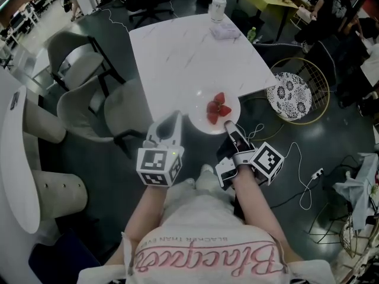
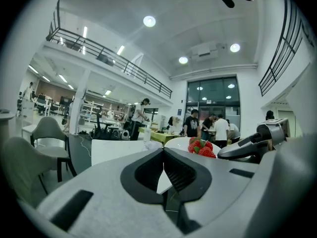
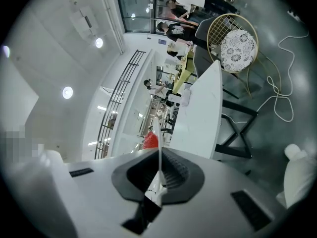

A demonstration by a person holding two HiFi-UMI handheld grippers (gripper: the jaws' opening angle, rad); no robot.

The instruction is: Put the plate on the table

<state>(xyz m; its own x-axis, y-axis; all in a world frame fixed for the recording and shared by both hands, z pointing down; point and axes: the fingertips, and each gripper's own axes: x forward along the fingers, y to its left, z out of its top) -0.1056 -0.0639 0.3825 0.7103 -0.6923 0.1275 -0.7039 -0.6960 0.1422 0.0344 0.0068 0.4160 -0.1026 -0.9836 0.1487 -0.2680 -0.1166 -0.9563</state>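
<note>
A white plate [image 1: 201,118] with several strawberries [image 1: 217,107] is at the near edge of the white marble table [image 1: 189,52], and part of it overhangs that edge. My right gripper [image 1: 228,125] is shut on the plate's near rim. In the right gripper view the plate [image 3: 159,155] shows edge-on as a thin white line between the jaws, with a strawberry [image 3: 151,141] behind it. My left gripper [image 1: 175,118] hovers just left of the plate, shut and empty. The left gripper view shows the strawberries [image 2: 200,148] to its right.
A white bottle [image 1: 218,7] and a pale packet [image 1: 225,31] sit at the table's far end. Grey chairs [image 1: 80,61] stand to the left. A gold wire stool [image 1: 290,94] with a patterned cushion is on the right, with cables [image 1: 305,185] on the floor. People stand in the background.
</note>
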